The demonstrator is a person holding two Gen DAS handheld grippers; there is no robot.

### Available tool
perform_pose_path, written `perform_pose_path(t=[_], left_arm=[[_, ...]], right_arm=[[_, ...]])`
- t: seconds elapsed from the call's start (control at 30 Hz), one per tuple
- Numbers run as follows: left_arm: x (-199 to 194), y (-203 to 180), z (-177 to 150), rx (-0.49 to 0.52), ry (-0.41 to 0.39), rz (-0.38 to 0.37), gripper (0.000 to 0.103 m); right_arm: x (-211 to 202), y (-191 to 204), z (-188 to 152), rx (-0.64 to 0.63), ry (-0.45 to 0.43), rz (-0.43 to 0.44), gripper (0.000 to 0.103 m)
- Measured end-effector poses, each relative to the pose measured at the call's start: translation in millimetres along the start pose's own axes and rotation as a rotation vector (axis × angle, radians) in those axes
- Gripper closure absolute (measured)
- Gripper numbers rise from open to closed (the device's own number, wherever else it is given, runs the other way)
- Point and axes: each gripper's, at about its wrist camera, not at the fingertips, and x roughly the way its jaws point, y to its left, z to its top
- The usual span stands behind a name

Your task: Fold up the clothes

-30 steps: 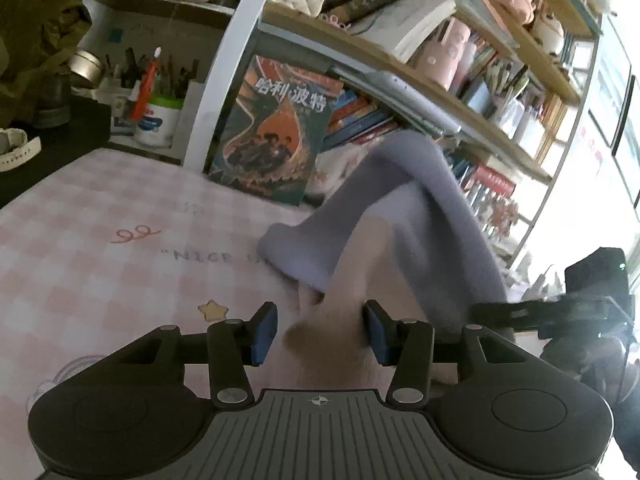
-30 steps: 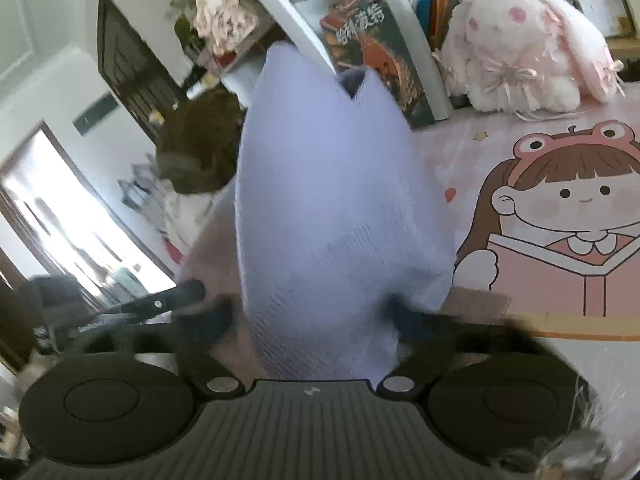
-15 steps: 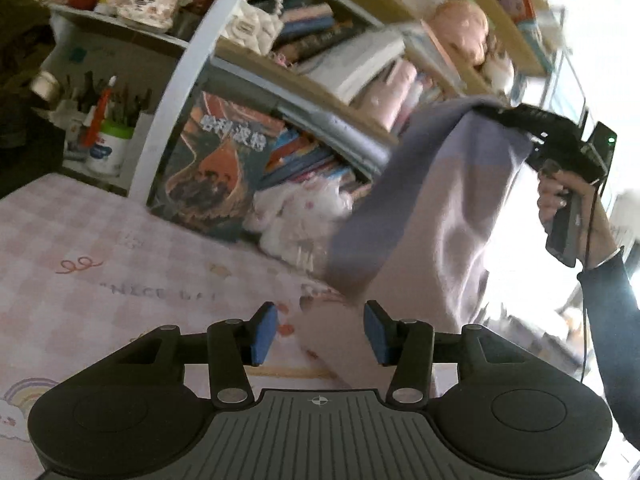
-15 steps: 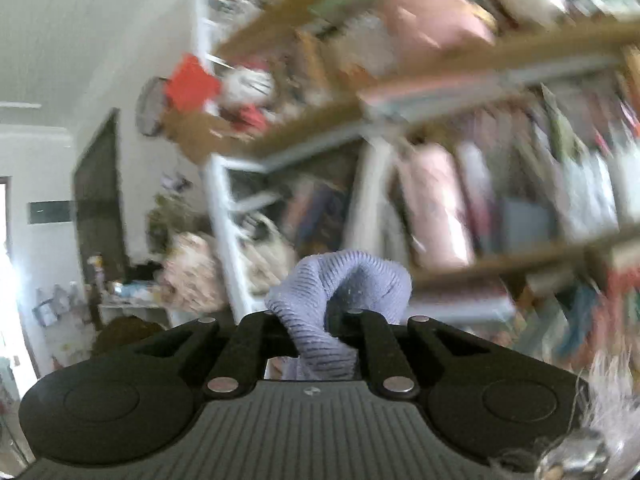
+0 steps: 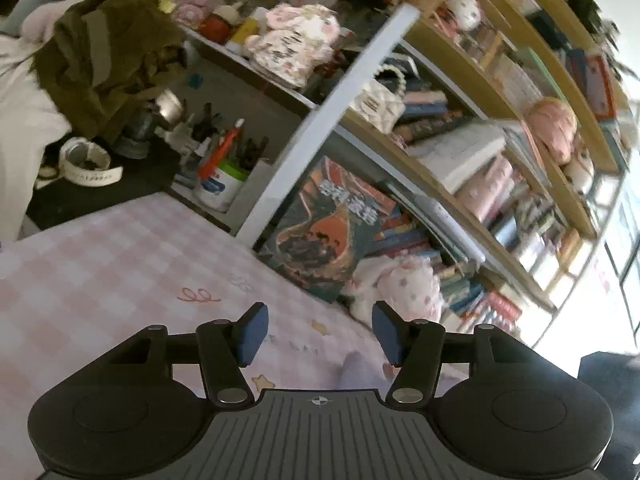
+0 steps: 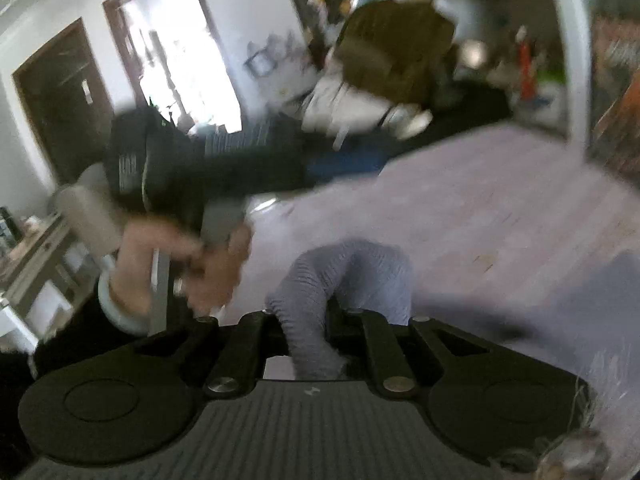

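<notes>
My right gripper (image 6: 316, 320) is shut on a fold of the lavender knit garment (image 6: 344, 276), which bulges up between its arms. More lavender cloth (image 6: 580, 300) lies blurred on the table at the right. My left gripper (image 5: 318, 332) is open and empty above the pink checked tablecloth (image 5: 100, 264). A small bit of the lavender garment (image 5: 358, 370) shows just below its jaws. The left gripper and the hand holding it also show in the right wrist view (image 6: 160, 168), at the left.
A bookshelf (image 5: 460, 168) packed with books and toys stands behind the table. A large dark book (image 5: 324, 228) and a pink plush toy (image 5: 404, 284) lean at the table's back edge. A pen cup (image 5: 218, 184) and an olive coat (image 5: 108, 56) are at the left.
The garment has dropped from in front of my left gripper to just below its jaws. My right gripper has swung from facing the shelves down towards the table, still holding the cloth.
</notes>
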Motion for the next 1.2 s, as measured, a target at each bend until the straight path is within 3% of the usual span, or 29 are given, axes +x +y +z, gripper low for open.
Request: perform_pose_path(t=[0.17, 0.23, 0.3, 0.4, 0.57, 0.63, 0.7, 0.83, 1.07, 1.2], left_arm=[[5.0, -23.2, -7.9, 0.137, 0.090, -0.062, 0.042], [8.6, -35.9, -12.9, 0.202, 0.133, -0.097, 0.041], [16.3, -47.5, -19.0, 0.245, 0.179, -0.119, 0.041], [31.1, -59.6, -24.8, 0.275, 0.233, -0.124, 0.041], [62.9, -84.2, -33.4, 0.377, 0.336, -0.147, 0.040], [75.8, -98.4, -39.6, 0.448, 0.385, -0.147, 0.040], [84.7, -114.8, -47.9, 0.540, 0.427, -0.147, 0.040], [92.1, -160.2, -80.5, 0.860, 0.468, -0.189, 0.039], [110.6, -203.1, -135.6, 1.282, 0.442, -0.077, 0.040], [114.2, -215.5, -145.6, 1.386, 0.368, -0.046, 0.052]], right_arm=[[-16.5, -3.4, -19.5, 0.092, -0.034, 0.040, 0.084], [-39.7, -14.5, -29.6, 0.159, -0.068, 0.050, 0.059], [-72.2, -20.0, -44.3, 0.185, -0.111, 0.026, 0.045], [-119.0, -26.2, -64.4, 0.223, -0.162, -0.025, 0.040], [-183.9, -34.9, -93.6, 0.269, -0.263, -0.191, 0.036], [-188.9, -41.7, -99.5, 0.282, -0.266, -0.270, 0.036], [-186.8, -47.6, -109.3, 0.282, -0.241, -0.325, 0.036], [-161.0, -58.3, -118.5, 0.274, -0.160, -0.393, 0.037], [-141.4, -66.3, -132.6, 0.267, -0.108, -0.432, 0.044], [-137.0, -73.7, -136.7, 0.289, -0.114, -0.430, 0.054]])
